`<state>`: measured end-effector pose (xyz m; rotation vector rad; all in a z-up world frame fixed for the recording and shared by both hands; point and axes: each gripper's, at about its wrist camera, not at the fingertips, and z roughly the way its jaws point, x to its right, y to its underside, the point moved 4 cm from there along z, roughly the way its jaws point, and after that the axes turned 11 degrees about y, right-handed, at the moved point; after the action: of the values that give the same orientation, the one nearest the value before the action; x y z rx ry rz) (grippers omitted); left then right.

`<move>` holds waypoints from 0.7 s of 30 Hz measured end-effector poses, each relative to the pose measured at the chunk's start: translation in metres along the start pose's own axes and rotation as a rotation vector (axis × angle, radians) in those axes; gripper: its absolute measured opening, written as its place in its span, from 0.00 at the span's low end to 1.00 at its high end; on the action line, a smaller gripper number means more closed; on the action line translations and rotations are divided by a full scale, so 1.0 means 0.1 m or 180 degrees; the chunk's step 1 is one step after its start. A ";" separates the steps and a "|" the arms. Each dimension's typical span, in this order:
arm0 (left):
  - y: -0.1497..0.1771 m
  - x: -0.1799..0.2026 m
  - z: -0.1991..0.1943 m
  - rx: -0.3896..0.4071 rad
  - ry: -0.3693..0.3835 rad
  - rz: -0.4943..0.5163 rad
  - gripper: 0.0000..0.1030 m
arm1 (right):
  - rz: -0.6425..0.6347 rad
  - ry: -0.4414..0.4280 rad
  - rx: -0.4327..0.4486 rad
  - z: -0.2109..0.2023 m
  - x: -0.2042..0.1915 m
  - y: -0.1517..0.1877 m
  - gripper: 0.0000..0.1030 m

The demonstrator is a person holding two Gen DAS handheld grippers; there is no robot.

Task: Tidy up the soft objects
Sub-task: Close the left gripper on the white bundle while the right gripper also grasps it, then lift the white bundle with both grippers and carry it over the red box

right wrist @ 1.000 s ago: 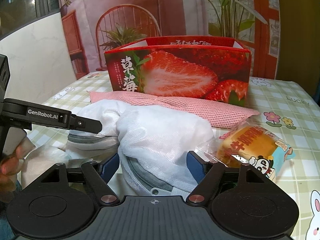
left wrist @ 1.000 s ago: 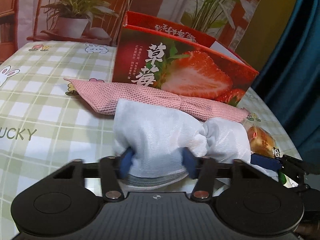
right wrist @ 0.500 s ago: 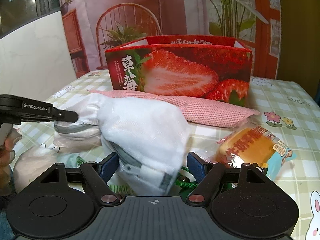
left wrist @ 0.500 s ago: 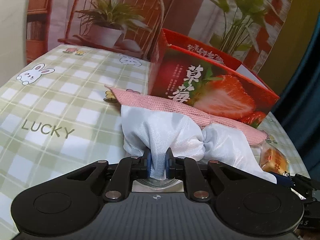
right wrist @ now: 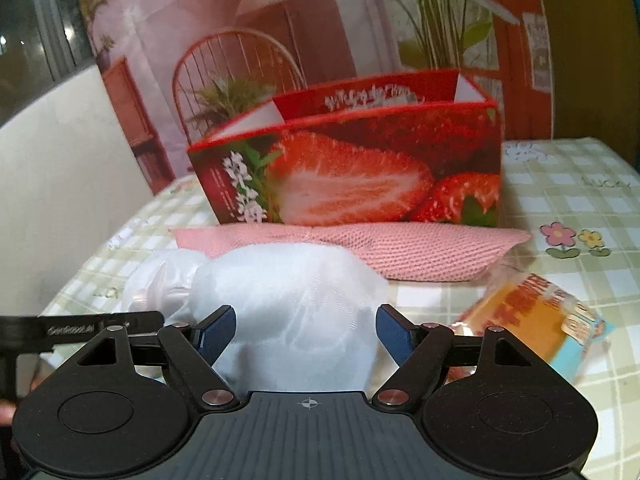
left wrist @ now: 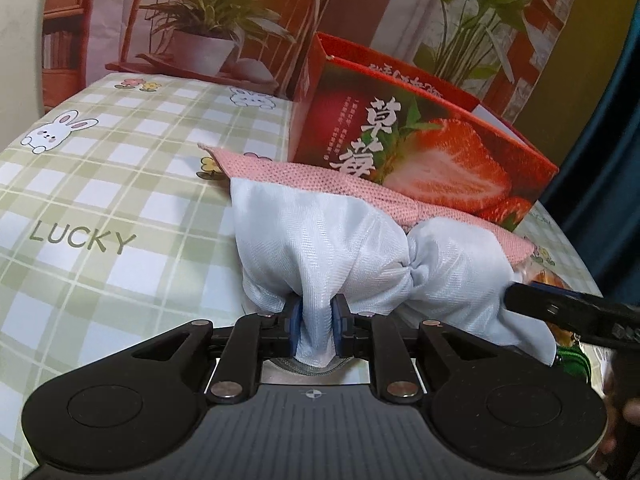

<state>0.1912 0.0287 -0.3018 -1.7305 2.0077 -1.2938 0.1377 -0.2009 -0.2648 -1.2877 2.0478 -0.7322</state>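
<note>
A white mesh cloth bag [left wrist: 340, 240] lies bunched on the checked tablecloth; it also shows in the right wrist view [right wrist: 288, 300]. My left gripper [left wrist: 316, 326] is shut on a fold of its near end. My right gripper [right wrist: 306, 330] is open, its blue fingers on either side of the cloth's other end. A pink knitted cloth [left wrist: 320, 184] lies behind it, against the red strawberry box [left wrist: 420, 140]; the pink cloth [right wrist: 380, 244] and the box [right wrist: 352, 168] also show in the right wrist view.
A wrapped bread bun [right wrist: 532, 320] lies to the right of the white cloth. Something green [left wrist: 572, 360] shows under the cloth's right end. The checked tablecloth [left wrist: 100, 184] stretches away to the left. A printed backdrop stands behind the table.
My left gripper closed on the white cloth and has lifted and pulled it. My right gripper has stayed open and moved forward around the cloth's other end.
</note>
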 end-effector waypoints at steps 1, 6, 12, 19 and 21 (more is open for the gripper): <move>0.00 0.00 0.01 -0.0004 0.0004 0.0000 0.18 | 0.0010 0.0016 -0.0052 0.06 -0.01 -0.01 0.72; 0.03 -0.04 0.03 -0.0044 0.0048 -0.0056 0.20 | 0.0089 -0.0046 -0.0222 0.28 -0.07 0.03 0.66; 0.05 -0.03 0.07 -0.0064 0.0041 -0.0021 0.20 | 0.0000 -0.0157 -0.0238 0.30 -0.13 0.14 0.42; 0.01 -0.01 0.01 0.0034 0.0130 -0.0082 0.13 | -0.0252 -0.0320 -0.0092 0.17 -0.28 0.12 0.10; -0.04 0.03 -0.04 0.0112 0.0160 -0.0056 0.11 | -0.0308 -0.0338 -0.0005 0.10 -0.29 0.10 0.09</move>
<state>0.1904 0.0286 -0.2953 -1.7204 1.9882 -1.3830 0.1495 -0.1717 -0.2732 -1.4044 1.9133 -0.6899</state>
